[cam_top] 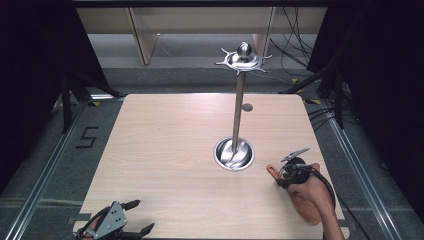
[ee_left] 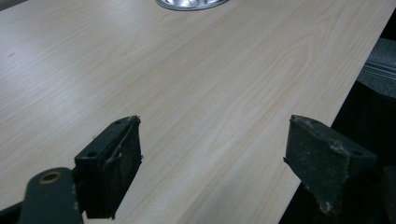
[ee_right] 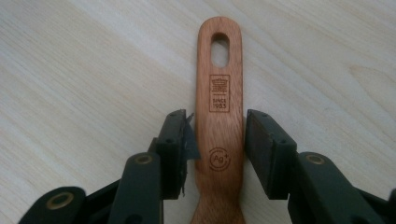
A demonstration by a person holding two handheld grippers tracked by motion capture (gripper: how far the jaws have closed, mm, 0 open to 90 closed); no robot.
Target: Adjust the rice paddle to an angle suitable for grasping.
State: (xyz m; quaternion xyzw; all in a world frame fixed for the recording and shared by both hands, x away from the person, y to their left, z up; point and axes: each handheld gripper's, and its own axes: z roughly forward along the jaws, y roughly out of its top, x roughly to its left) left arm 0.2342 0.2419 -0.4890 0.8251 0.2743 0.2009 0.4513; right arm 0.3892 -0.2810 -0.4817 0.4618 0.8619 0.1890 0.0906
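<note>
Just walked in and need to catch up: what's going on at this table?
A person works with two handheld grippers. The right gripper straddles the handle of a wooden utensil lying flat on the table, pads at its sides. The left gripper hangs open at the near edge. A metal hanging stand waits mid-table.

My high view looks forward-down over table, gripper views skim it close, left shares stand base.
</note>
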